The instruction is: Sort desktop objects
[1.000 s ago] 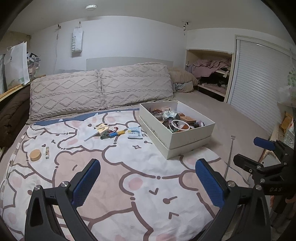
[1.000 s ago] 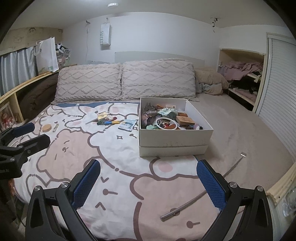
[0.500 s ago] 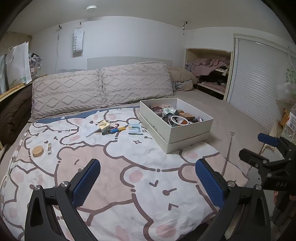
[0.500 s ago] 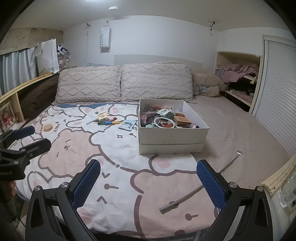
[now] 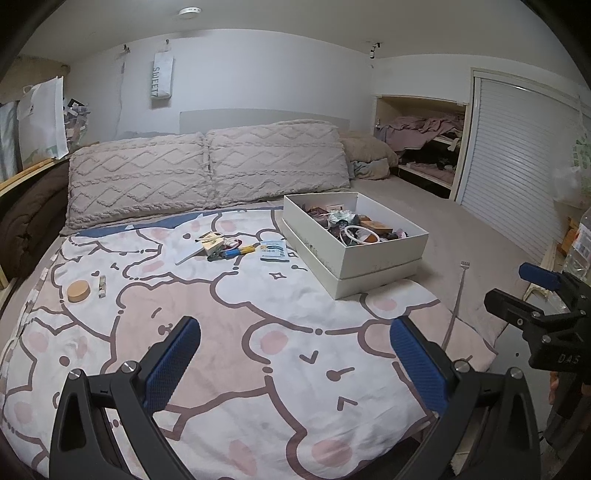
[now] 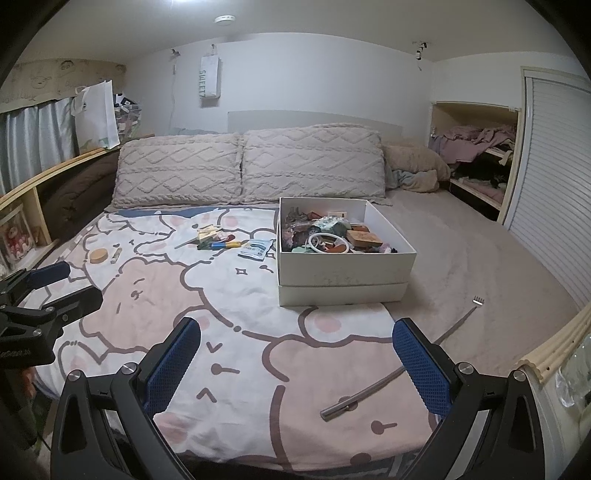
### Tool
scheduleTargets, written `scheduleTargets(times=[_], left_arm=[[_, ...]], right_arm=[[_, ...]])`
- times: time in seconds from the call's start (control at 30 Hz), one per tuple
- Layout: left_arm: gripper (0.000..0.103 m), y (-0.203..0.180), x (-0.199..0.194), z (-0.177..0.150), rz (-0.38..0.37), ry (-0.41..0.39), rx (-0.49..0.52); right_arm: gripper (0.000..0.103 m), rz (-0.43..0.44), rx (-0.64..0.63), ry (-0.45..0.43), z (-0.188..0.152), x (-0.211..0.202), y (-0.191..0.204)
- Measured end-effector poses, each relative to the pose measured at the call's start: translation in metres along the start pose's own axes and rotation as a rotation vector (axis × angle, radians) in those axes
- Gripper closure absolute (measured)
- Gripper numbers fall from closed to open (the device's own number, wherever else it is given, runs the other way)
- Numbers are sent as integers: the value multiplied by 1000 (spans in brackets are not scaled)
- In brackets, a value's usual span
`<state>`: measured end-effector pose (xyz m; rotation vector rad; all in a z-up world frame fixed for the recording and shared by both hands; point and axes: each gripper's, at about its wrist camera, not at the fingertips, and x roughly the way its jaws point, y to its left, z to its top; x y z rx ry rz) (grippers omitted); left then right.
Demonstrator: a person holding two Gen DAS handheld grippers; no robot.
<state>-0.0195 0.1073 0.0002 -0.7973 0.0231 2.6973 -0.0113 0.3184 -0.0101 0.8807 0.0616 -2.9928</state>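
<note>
Bedroom with white walls [image 5: 258, 74] and a ceiling lamp [image 6: 224, 18]. A bed [image 6: 480, 258] carries two knitted pillows [image 6: 251, 166] against a grey headboard [image 5: 258, 114]. A louvred door [image 5: 517, 166] adjoins an open closet niche [image 6: 476, 155].

Ahead of both grippers the blanket [image 5: 236, 332] lies bare at 12 o'clock — open room to reach in low. In the left wrist view the white box [image 5: 369, 258] blocks 1 o'clock, and small clutter [image 5: 229, 248] sits at 11 o'clock beside a round wooden lid [image 5: 78, 290] at 10. In the right wrist view a metal rod [image 6: 399, 373] crosses 4 o'clock — a low obstacle just beside the right finger.
</note>
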Motion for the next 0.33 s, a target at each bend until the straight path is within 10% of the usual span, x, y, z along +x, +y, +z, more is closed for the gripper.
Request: scheduleTargets(times=[0.33], left_arm=[[0,0,-3,-2,4,-7,0]], right_arm=[[0,4,1,-1,-1,-2,0]])
